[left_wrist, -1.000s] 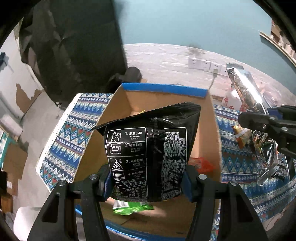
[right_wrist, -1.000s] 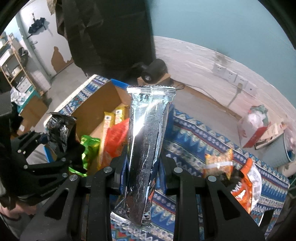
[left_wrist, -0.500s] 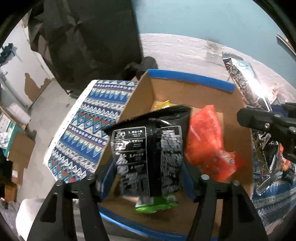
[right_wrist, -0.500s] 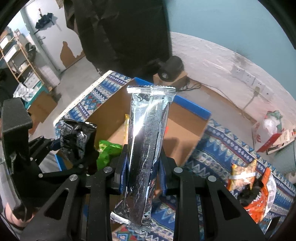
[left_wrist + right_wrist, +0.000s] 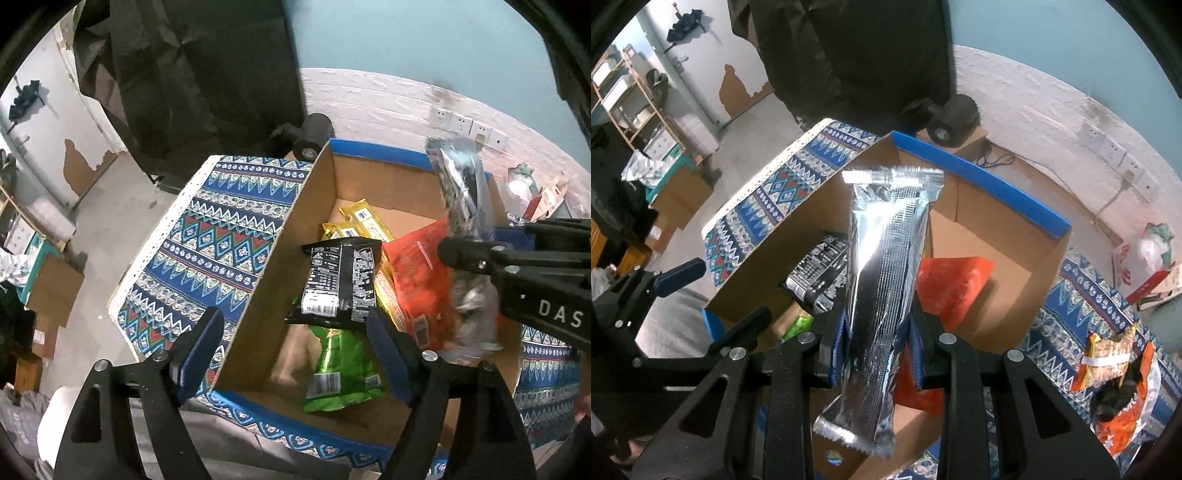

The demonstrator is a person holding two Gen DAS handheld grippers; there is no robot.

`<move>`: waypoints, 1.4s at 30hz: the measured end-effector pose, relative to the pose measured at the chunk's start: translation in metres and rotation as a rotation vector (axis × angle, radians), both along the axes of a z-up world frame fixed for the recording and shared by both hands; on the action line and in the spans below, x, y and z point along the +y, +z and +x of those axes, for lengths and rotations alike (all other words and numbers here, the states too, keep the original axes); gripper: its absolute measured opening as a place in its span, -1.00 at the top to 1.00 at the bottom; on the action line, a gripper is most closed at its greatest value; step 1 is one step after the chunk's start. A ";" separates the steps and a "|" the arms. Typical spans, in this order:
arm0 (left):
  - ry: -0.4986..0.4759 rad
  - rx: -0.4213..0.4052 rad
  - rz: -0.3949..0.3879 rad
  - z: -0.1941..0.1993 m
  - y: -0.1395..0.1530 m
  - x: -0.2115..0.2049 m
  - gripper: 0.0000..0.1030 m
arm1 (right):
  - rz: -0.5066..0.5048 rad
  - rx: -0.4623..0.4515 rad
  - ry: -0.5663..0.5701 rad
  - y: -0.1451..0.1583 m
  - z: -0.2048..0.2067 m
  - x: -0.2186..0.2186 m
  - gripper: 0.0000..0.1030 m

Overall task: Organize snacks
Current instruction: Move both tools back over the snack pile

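The black snack bag (image 5: 341, 282) lies inside the cardboard box (image 5: 384, 184), just ahead of the released, wide-spread left gripper (image 5: 295, 354), resting on a green packet (image 5: 341, 373) beside yellow bars (image 5: 365, 221) and a red pouch (image 5: 421, 280). The right gripper (image 5: 877, 345) is clenched around an upright silver packet (image 5: 882, 295) above the box, which sits on the patterned desk (image 5: 207, 236).

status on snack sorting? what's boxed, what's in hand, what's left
Boxed: black packet, green bag, orange bag, yellow bars in the cardboard box. Left hand-held gripper open. Right hand-held gripper holds the silver packet above it. Left: orange snack bags on the cloth.
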State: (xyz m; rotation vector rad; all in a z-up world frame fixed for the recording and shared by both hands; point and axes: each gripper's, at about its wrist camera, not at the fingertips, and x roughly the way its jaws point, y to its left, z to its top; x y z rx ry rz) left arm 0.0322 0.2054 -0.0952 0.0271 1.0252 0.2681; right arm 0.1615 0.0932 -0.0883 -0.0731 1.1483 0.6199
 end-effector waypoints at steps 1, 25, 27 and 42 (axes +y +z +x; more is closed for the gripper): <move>-0.001 -0.003 0.001 -0.001 0.001 0.001 -0.57 | 0.003 0.004 0.004 0.000 0.000 0.000 0.42; -0.226 -0.031 -0.043 -0.004 0.018 -0.086 -0.58 | -0.054 -0.061 -0.108 0.025 -0.034 -0.109 -0.28; -0.265 -0.028 -0.040 -0.005 0.018 -0.100 -0.58 | -0.065 -0.064 -0.123 0.025 -0.039 -0.123 -0.28; -0.485 0.011 0.017 -0.013 0.012 -0.198 -0.58 | -0.134 -0.065 -0.211 0.023 -0.080 -0.222 -0.37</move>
